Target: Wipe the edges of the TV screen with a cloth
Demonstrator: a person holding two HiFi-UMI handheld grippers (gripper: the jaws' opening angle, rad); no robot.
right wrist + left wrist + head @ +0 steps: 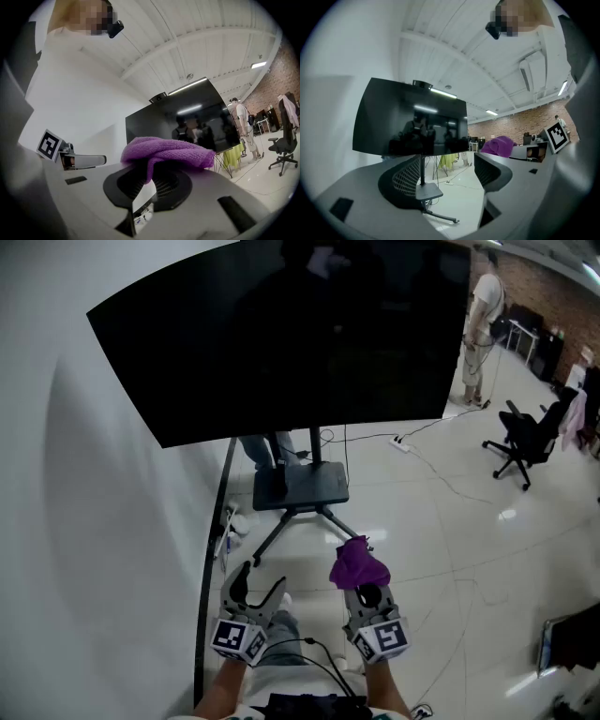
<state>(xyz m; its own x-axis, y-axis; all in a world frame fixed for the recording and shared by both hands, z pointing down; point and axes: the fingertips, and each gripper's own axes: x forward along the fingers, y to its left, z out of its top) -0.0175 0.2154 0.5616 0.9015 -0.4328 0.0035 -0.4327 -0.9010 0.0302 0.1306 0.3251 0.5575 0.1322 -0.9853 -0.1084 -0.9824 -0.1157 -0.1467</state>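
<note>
A large black TV screen [291,334] stands on a wheeled stand [302,488] against a white wall; it also shows in the left gripper view [410,119] and the right gripper view [187,117]. A purple cloth [358,563] is bunched in my right gripper [361,579], whose jaws are shut on it [164,152]. My left gripper [258,589] is open and holds nothing, its mesh pads [405,178] apart. Both grippers hang low in front of the stand, well below the screen's bottom edge.
The white wall [75,521] runs along the left. Cables and a power strip [401,442] lie on the glossy floor behind the stand. A black office chair [525,437] stands at right, and a person [483,329] stands at the far right near a brick wall.
</note>
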